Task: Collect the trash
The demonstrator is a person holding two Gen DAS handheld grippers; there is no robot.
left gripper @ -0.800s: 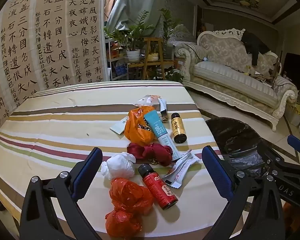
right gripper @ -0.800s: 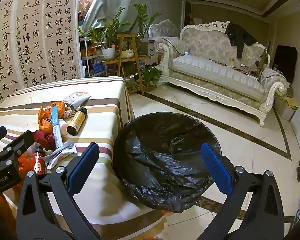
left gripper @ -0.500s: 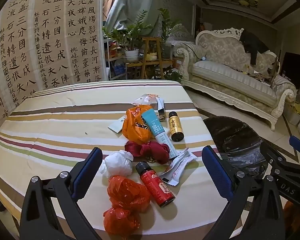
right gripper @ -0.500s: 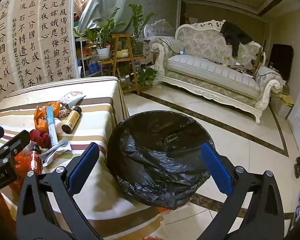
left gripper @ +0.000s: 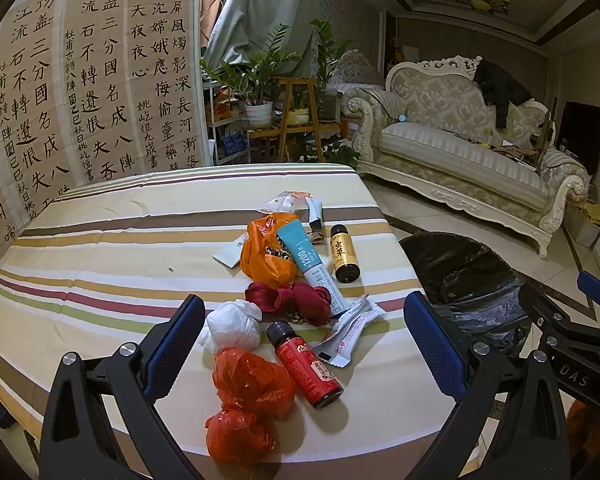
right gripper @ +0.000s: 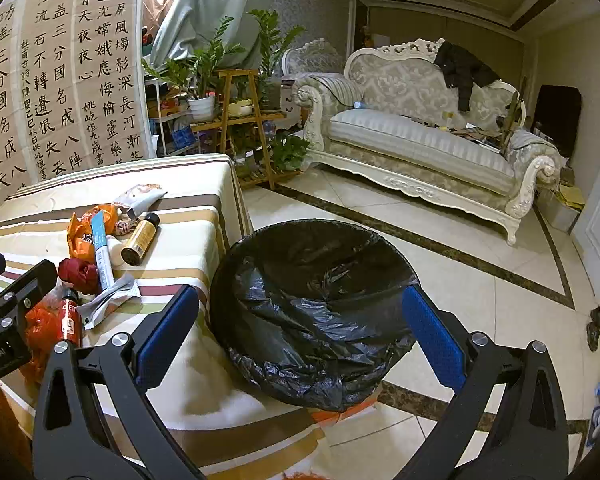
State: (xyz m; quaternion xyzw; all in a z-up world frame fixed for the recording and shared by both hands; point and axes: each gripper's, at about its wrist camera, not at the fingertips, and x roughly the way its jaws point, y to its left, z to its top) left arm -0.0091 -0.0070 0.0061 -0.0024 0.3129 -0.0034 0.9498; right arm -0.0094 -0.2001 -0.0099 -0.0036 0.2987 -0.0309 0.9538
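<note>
Red bottle (left gripper: 305, 364) is taken as the landmark: it lies on the striped counter (left gripper: 100, 248) right between the spread fingers of the left claw (left gripper: 300, 344), cap toward the far side, long axis running diagonally from far-left to near-right, so a slight wrist turn would be needed to close across it. Left claw is seen wide apart, nothing pinched; right claw (right gripper: 300, 340) is also wide apart and empty, aimed over the black-lined bin (right gripper: 312, 312) on the floor just right of the counter edge. Left claw is judged the nearer one to all the trash; right claw is well apart from it. Counted around the red bottle: two red-orange bag wads (left gripper: 248, 404) just near-left, touching each other; one white wad (left gripper: 232, 326) just left of the cap; one dark red bundle (left gripper: 290, 302) just beyond; some white wrappers (left gripper: 352, 326) just right, count unclear; one teal tube (left gripper: 308, 264), one orange bag (left gripper: 266, 256) and one gold bottle (left gripper: 343, 253) farther beyond; one or two more wrappers (left gripper: 290, 204) farthest, hard to separate. Bottles total two, bins one. Nothing is judged collected yet; bin contents cannot be told.
</note>
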